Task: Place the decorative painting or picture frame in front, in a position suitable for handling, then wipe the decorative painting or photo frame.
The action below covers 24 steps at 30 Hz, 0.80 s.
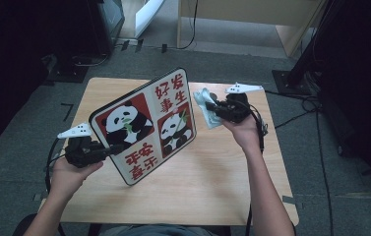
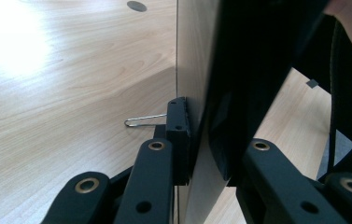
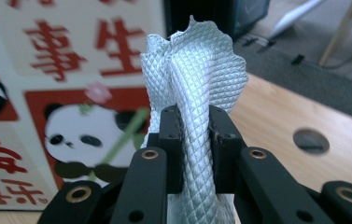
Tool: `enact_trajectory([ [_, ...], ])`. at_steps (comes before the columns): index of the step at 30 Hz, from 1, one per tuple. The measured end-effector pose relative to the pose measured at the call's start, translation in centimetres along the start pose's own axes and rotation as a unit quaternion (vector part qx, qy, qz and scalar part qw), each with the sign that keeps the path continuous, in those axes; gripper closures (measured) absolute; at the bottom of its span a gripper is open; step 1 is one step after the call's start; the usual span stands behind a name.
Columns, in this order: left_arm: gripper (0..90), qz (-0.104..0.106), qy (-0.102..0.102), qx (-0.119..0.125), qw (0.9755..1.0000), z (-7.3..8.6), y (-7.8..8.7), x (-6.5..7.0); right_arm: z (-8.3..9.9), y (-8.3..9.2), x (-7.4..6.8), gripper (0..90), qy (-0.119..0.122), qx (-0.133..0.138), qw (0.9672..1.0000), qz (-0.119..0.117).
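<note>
A square board [image 1: 146, 125] printed with pandas and red Chinese characters stands tilted on one corner on the wooden table [image 1: 212, 182]. My left gripper [image 1: 103, 150] is shut on its left edge; in the left gripper view the jaws clamp the board's thin edge [image 2: 197, 93], with my left gripper [image 2: 201, 140] around it. A pale, quilted cloth [image 1: 206, 110] hangs bunched in my right gripper [image 1: 215, 109], lifted just right of the board. In the right gripper view the cloth [image 3: 194, 79] is pinched between both pads of my right gripper [image 3: 194, 135], with the board [image 3: 66, 93] behind it.
A wire stand leg [image 2: 143, 120] lies on the table beside the board's edge. The tabletop has a round cable hole [image 3: 310, 141]. Beyond the table are grey carpet, a wooden desk [image 1: 252, 14] and black stands with cables [image 1: 301, 69].
</note>
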<state>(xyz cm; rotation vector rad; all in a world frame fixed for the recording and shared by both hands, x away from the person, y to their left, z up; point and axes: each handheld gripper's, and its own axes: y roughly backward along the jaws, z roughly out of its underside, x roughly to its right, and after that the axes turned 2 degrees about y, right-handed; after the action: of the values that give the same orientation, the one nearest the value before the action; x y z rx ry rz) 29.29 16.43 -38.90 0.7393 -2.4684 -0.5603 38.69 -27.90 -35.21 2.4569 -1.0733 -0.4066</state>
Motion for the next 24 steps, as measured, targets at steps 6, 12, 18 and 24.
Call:
enact_trajectory([
  [6, 80.4, -0.001, -0.003, -0.002, 1.0000, 0.0, 0.0, 0.0, -3.3, -0.1, -2.3, 78.6, 0.032, 0.018, 0.9991, -0.019],
  [12, 80.9, -0.006, -0.007, -0.005, 0.9999, -0.2, 0.0, 0.0, -5.2, 0.1, -3.7, 78.6, 0.042, 0.035, 0.9981, -0.028],
  [18, 81.1, -0.005, -0.007, -0.008, 0.9999, -0.3, 0.0, 0.0, -5.6, 0.4, -4.7, 78.6, 0.062, 0.050, 0.9964, -0.026],
  [24, 81.1, -0.003, -0.009, -0.011, 0.9999, -0.3, 0.0, -0.1, -5.9, -0.1, -4.6, 78.5, 0.066, 0.069, 0.9952, -0.021],
])
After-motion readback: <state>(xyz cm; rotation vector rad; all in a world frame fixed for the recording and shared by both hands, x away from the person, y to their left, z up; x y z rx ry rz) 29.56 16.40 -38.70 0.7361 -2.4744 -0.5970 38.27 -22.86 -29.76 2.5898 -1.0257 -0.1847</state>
